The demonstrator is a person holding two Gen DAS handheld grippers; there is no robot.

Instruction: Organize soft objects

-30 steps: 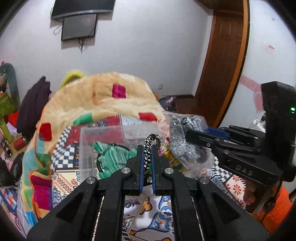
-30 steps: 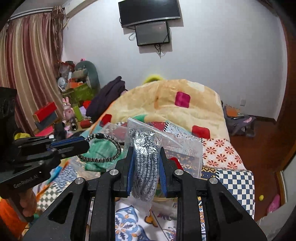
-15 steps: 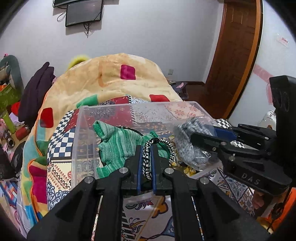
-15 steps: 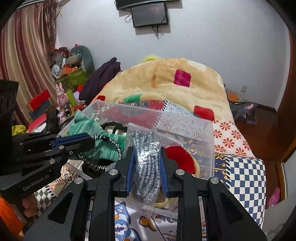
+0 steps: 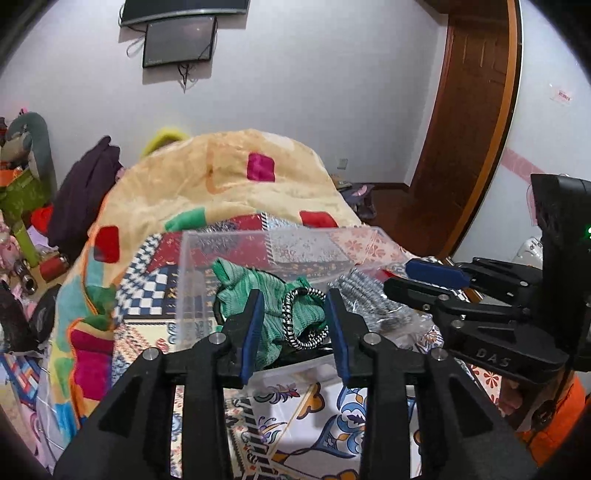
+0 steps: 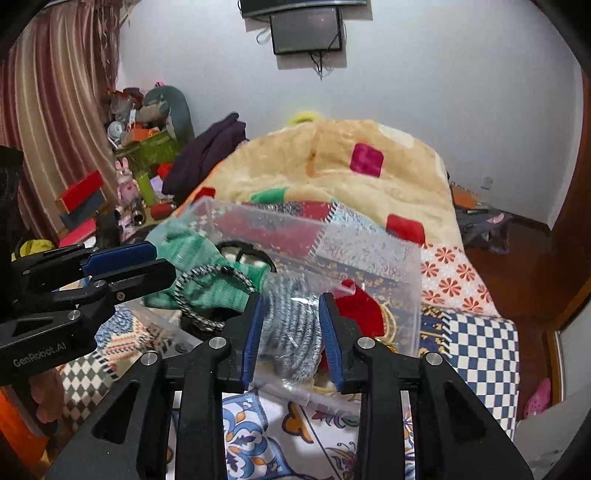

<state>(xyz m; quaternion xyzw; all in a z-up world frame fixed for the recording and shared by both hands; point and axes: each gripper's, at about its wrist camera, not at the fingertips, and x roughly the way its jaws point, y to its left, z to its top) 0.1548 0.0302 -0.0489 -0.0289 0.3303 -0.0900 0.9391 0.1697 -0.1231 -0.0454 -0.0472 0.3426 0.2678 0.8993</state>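
Observation:
A clear plastic box (image 5: 192, 258) stands on the bed, also in the right wrist view (image 6: 369, 240). In it lie a green knitted cloth (image 5: 255, 288), a black-and-white braided band (image 5: 295, 325) and a red soft item (image 6: 362, 314). My left gripper (image 5: 295, 332) is open over the box's near edge, with the band lying loose between its fingers. My right gripper (image 6: 291, 332) is open, and a bagged grey knitted item (image 6: 295, 332) lies between its fingers at the box's front right. The band also shows in the right wrist view (image 6: 207, 291).
A patterned quilt (image 5: 229, 184) is piled behind the box. Clutter and toys (image 6: 140, 147) fill the left side by the curtain. A wooden door (image 5: 469, 129) is at the right. A screen (image 6: 306, 33) hangs on the far wall.
Both grippers have opened. The left let go of the braided band onto the green cloth in the box; the right let go of the bagged grey item at the box.

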